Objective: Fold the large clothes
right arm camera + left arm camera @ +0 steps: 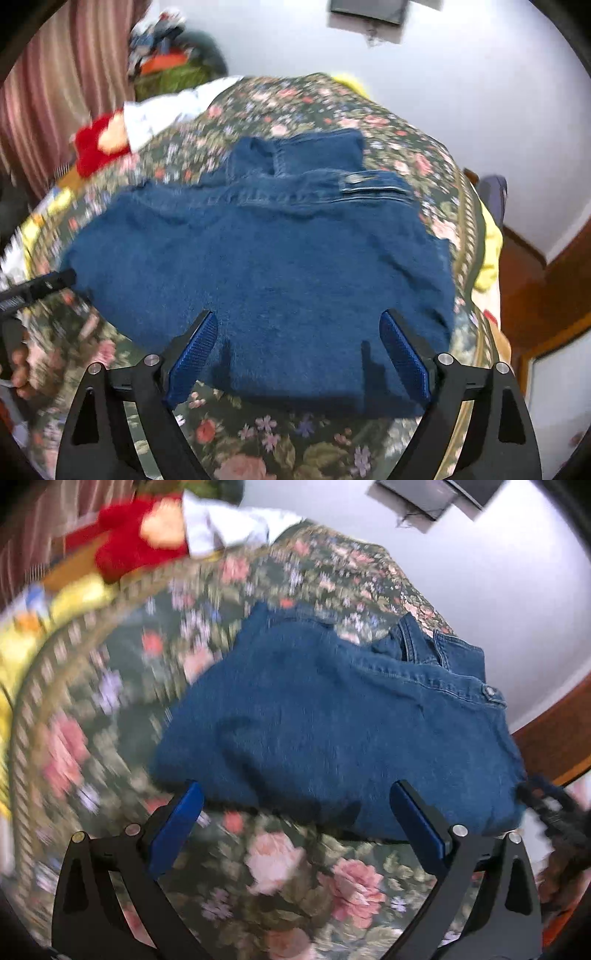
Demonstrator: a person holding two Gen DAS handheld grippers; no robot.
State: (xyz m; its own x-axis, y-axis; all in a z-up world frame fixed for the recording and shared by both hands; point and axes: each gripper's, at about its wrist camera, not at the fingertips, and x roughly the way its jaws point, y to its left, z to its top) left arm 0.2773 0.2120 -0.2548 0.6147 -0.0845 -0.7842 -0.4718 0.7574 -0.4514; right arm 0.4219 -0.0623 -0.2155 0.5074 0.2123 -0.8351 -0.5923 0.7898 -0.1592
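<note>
both claws (pixel 295 812) (pixel 297 341) gaping, empty. jeans (pixel 258 258) look heavy, floppy; i'd pinch the 6 o'clock folded edge.

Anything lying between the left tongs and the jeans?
No. In the left wrist view only floral bedspread shows between the open left tongs and the near edge of the folded jeans.

Blue denim jeans (pixel 266 258) are lying folded into a thick, roughly rectangular bundle on the floral bedspread (pixel 280 435), waistband and button facing the far side, surface slightly rumpled.
</note>
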